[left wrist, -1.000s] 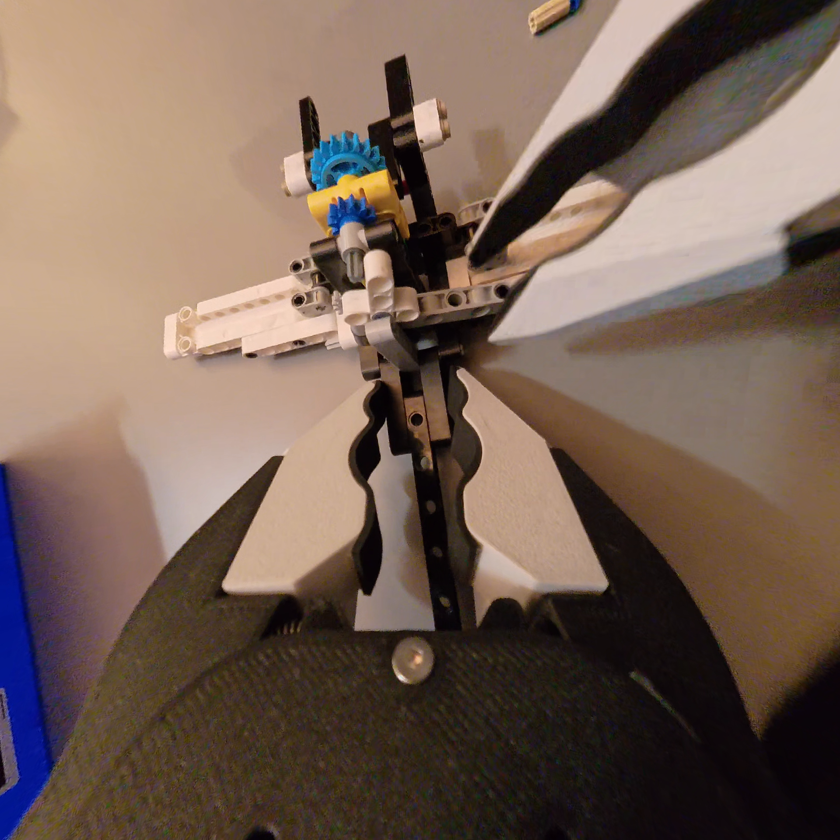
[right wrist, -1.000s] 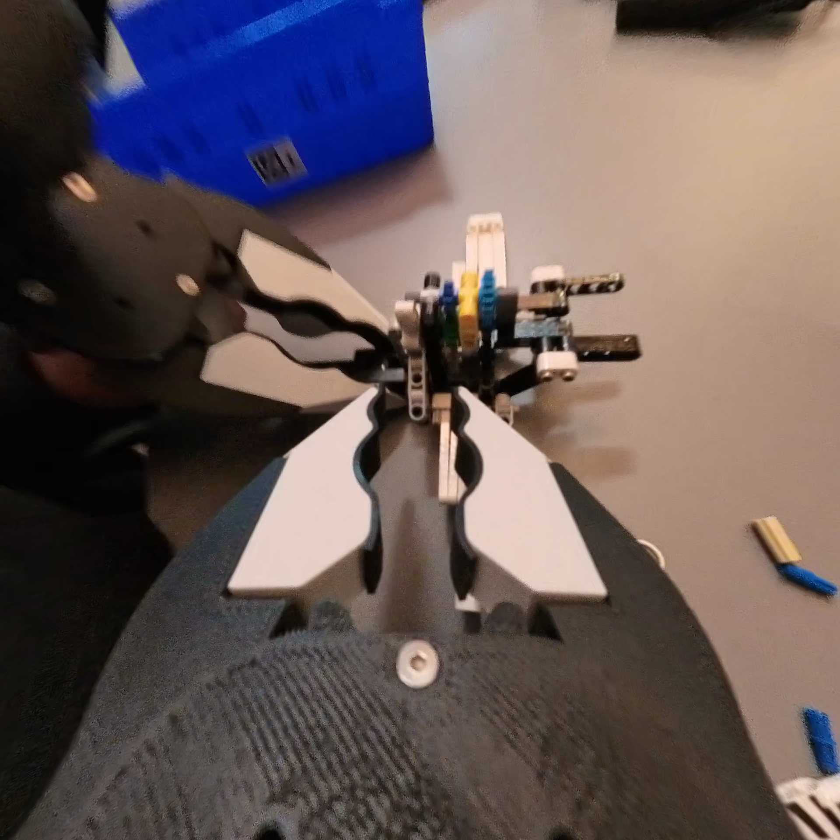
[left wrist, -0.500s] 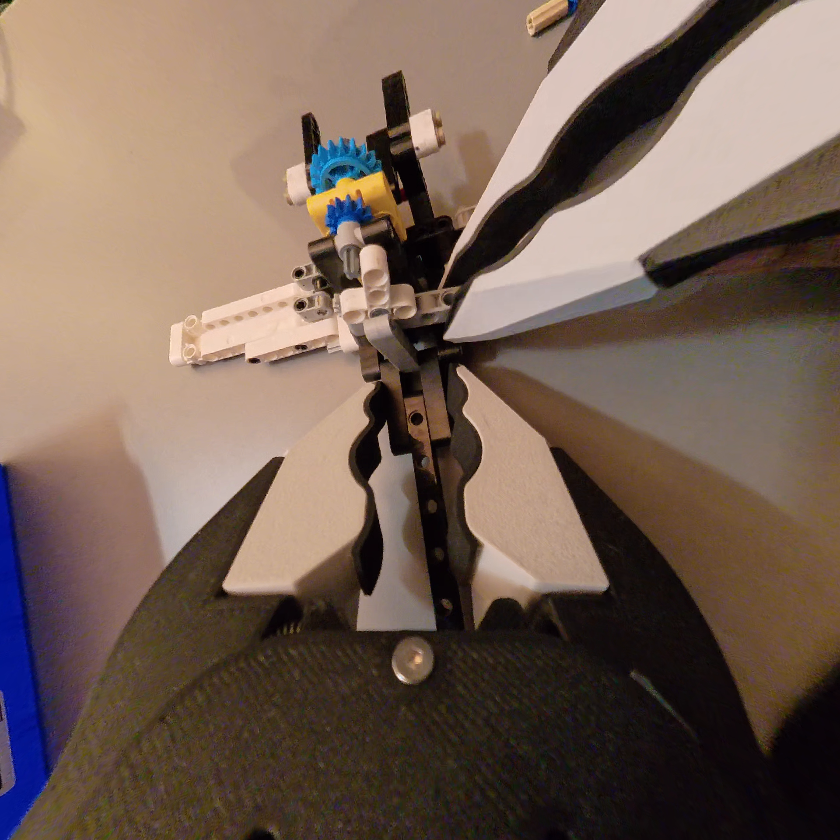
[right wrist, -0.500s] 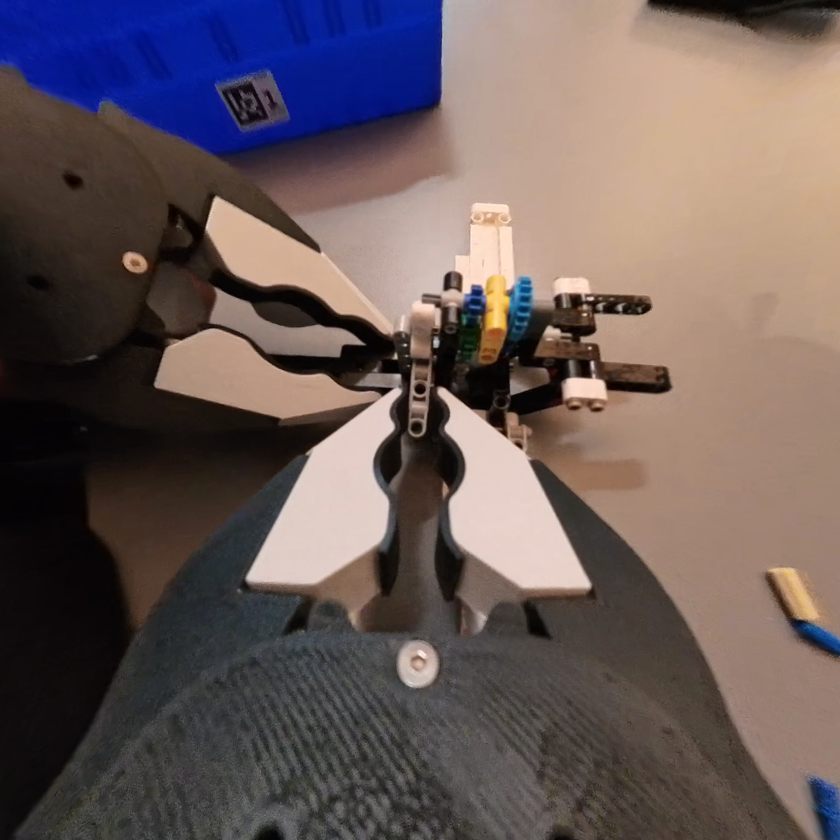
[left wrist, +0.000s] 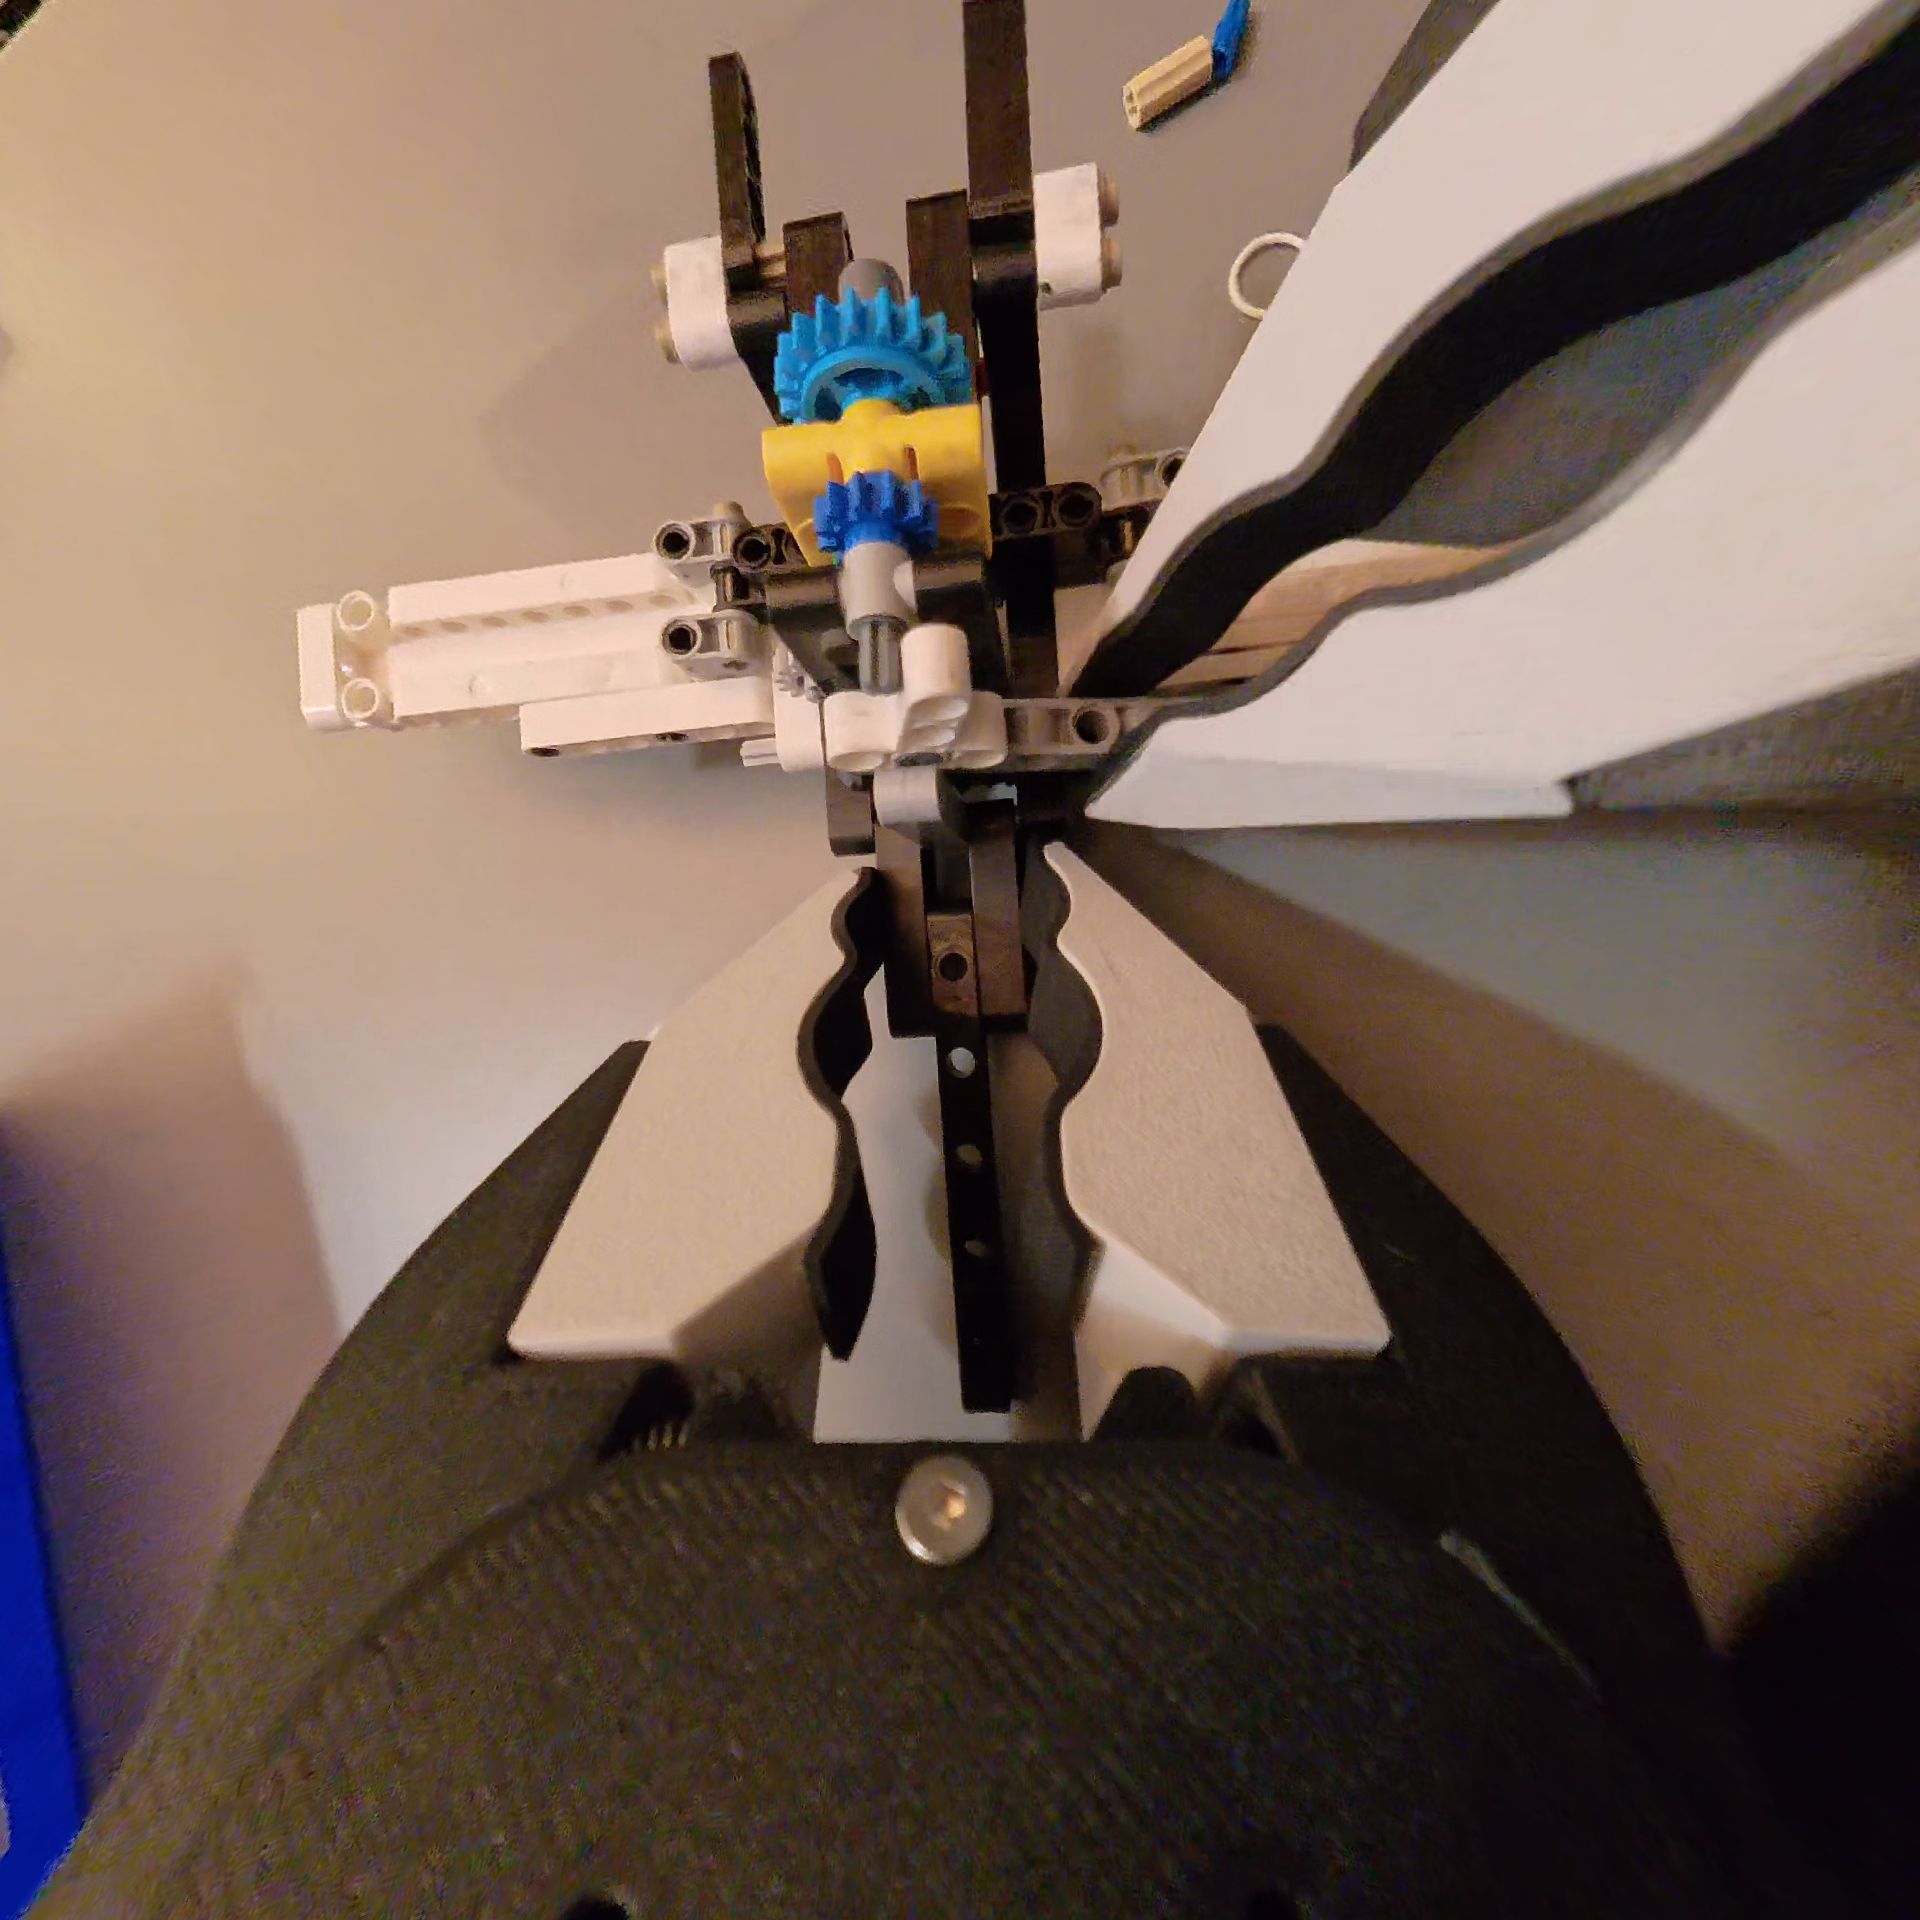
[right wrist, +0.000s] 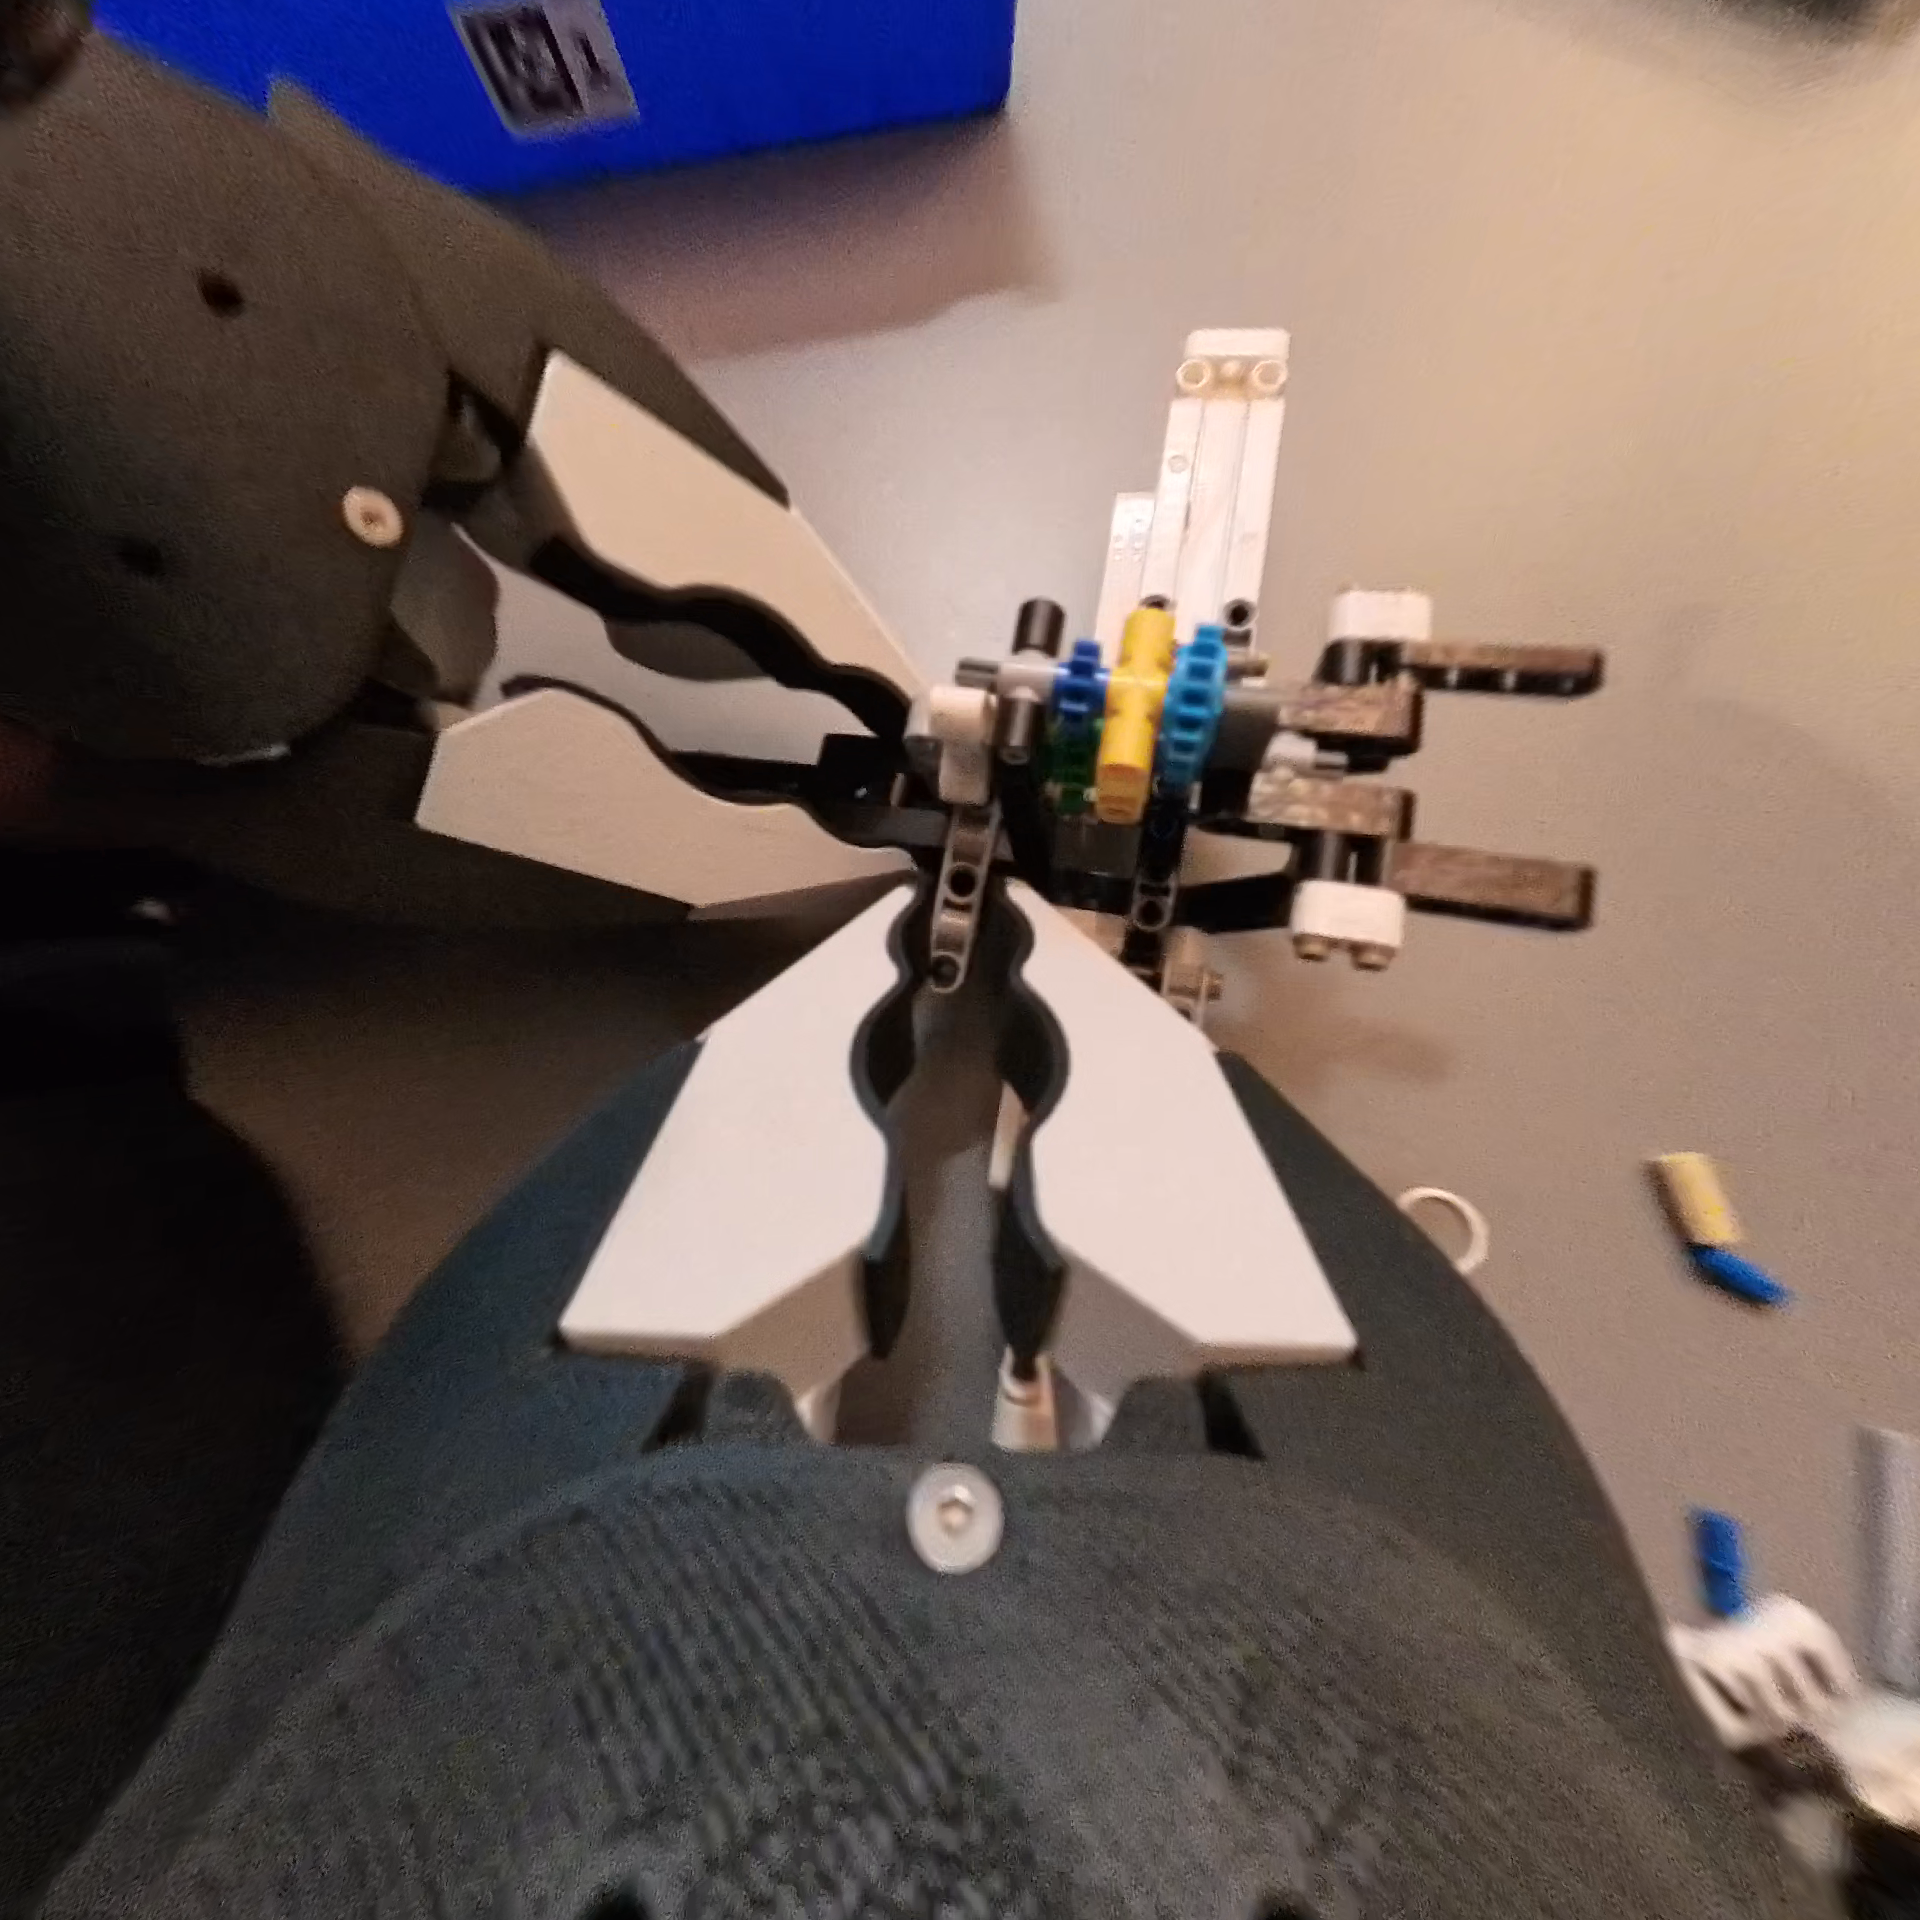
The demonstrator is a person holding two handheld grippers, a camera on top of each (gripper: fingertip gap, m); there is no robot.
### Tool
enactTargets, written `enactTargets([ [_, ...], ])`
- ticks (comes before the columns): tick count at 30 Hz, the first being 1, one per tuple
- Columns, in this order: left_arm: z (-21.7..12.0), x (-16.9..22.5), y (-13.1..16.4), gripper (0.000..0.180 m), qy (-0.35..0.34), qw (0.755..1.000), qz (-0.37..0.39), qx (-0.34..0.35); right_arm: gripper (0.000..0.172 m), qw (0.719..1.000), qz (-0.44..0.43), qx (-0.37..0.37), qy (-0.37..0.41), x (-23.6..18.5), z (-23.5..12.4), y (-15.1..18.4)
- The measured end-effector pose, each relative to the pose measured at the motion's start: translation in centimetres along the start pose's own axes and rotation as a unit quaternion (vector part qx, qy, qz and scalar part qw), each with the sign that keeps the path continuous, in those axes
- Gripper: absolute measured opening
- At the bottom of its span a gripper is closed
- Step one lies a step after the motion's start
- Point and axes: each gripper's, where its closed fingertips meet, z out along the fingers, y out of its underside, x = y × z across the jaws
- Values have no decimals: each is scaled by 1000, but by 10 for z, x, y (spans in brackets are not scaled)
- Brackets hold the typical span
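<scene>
Left wrist view shows a plain grey surface [left wrist: 312, 312] under warm light, with the left claw [left wrist: 951, 883] clamped on the black beam [left wrist: 971, 966] of a toy brick model [left wrist: 873, 468] at frame centre. Right claw [right wrist: 961, 914] pinches its grey link [right wrist: 961, 894]; a blue bin [right wrist: 727, 83] sits upper left.
</scene>
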Motion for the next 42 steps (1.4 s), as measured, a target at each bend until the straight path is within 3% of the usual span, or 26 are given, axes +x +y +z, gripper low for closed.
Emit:
enactTargets([
  [3, -1, 0, -1, 27, 5, 1000, 18, 10, 7, 997, -60, -14, 48, 5, 0, 1],
  [6, -9, 9, -3, 28, 64, 997, -28, 22, 7, 1000, -10, -5, 4, 5, 1, 4],
  [8, -24, 6, -21, 16, 91, 989, -82, 87, 7, 1000, -6, -4, 8, 11, 1, 7],
  [11, -39, 1, -41, 20, 130, 969, -144, 154, 6, 1000, -4, 3, -1, 8, 1, 5],
  [15, -24, -6, -28, 19, 112, 978, -143, 105, 7, 1000, -13, 11, -8, 4, 4, 2],
  [21, -18, -10, -25, 15, 71, 986, -99, 113, 7, 999, 16, 21, -23, 5, 5, -2],
  [22, -17, -9, -24, 6, 75, 986, -96, 110, 7, 999, 11, 22, -22, 6, 6, -2],
  [27, -12, -6, -24, 9, 31, 993, -60, 92, 9, 1000, -16, 9, 6, 6, 2, 1],
  [35, -8, -5, -26, 10, -15, 994, -19, 104, 9, 994, 104, 17, -39, 11, -7, 2],
  [42, -10, 0, -26, 11, 46, 989, -85, 110, 8, 993, 90, 62, -48, 11, -18, 1],
])
